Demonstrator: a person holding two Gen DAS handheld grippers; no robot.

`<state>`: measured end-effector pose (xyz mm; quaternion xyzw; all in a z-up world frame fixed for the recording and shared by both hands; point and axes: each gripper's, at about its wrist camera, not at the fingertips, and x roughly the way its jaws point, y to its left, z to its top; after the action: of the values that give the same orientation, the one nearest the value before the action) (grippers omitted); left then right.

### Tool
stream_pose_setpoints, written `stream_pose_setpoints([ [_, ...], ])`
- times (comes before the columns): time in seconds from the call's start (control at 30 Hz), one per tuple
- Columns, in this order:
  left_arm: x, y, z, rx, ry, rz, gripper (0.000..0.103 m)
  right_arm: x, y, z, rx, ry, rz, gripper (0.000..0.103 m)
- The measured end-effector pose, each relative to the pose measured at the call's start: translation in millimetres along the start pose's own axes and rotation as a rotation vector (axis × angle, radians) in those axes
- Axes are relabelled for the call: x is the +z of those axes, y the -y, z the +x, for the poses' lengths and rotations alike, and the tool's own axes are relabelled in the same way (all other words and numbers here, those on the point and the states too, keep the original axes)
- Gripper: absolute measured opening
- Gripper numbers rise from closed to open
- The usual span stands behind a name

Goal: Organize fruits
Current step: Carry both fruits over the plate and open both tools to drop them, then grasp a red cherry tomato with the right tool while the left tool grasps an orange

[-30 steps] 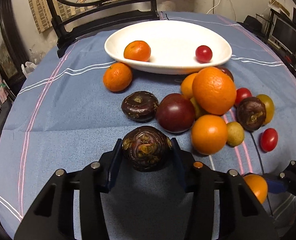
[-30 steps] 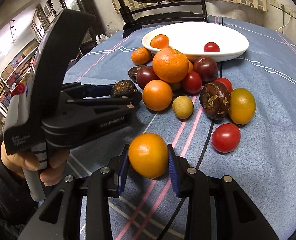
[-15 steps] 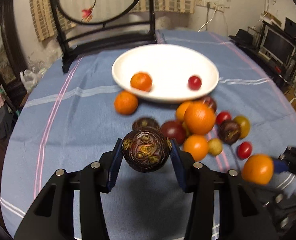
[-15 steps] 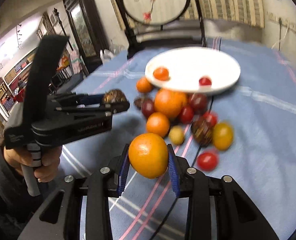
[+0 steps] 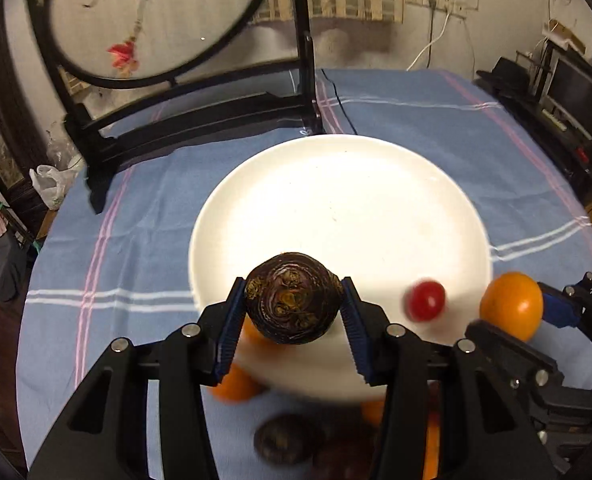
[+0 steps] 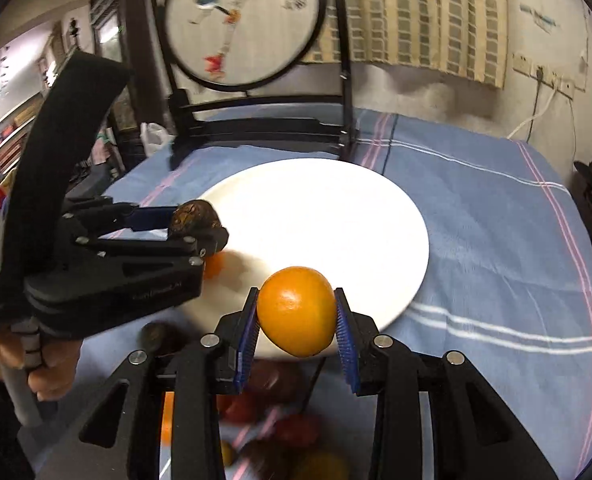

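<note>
Left gripper (image 5: 292,308), frame centre, clamps a dark fruit (image 5: 292,298) over the plate's (image 5: 336,200) near rim. Right gripper (image 6: 296,314), lower centre, clamps an orange (image 6: 296,310) likewise. Cherry tomato (image 5: 424,300) lies on the plate, lower right.

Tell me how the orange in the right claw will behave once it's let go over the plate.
The orange is round and smooth, so it will probably roll on the shallow white plate. The right claw grips it only at its sides, and it seems firm, not squashed. It might bump the red tomato.
</note>
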<state>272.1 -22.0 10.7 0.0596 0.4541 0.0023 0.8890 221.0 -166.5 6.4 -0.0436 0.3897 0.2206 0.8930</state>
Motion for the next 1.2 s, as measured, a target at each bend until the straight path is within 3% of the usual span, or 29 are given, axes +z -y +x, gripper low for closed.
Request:
stream_pose_setpoints([
  [0.17, 11, 5, 33, 0.011, -0.037, 0.006, 0.046, 7, 19, 42, -0.024, -0.068, 0.036, 0.036],
  [0.37, 13, 16, 46, -0.016, -0.047, 0.043, 0.048, 12, 27, 56, -0.019, -0.086, 0.076, 0.037],
  [0.47, 15, 13, 49, 0.005, -0.053, 0.024, 0.066, 13, 34, 56, -0.011, -0.088, 0.112, 0.043],
  [0.53, 14, 9, 42, -0.012, -0.040, 0.006, 0.067, 12, 38, 49, 0.006, -0.073, 0.144, 0.051],
  [0.7, 5, 2, 12, -0.004, 0.009, 0.000, 0.075, 7, 35, 24, 0.015, -0.037, 0.144, 0.052],
  [0.9, -30, -8, -27, 0.000, 0.055, -0.026, 0.082, -17, 26, -12, 0.020, -0.018, 0.138, 0.059],
  [0.97, -46, -12, -37, 0.010, 0.068, -0.031, 0.084, -30, 24, -22, 0.011, -0.032, 0.153, 0.069],
  [1.2, -107, -25, -59, 0.005, 0.052, -0.088, 0.086, -78, 9, -49, -0.016, -0.053, 0.154, 0.072],
])
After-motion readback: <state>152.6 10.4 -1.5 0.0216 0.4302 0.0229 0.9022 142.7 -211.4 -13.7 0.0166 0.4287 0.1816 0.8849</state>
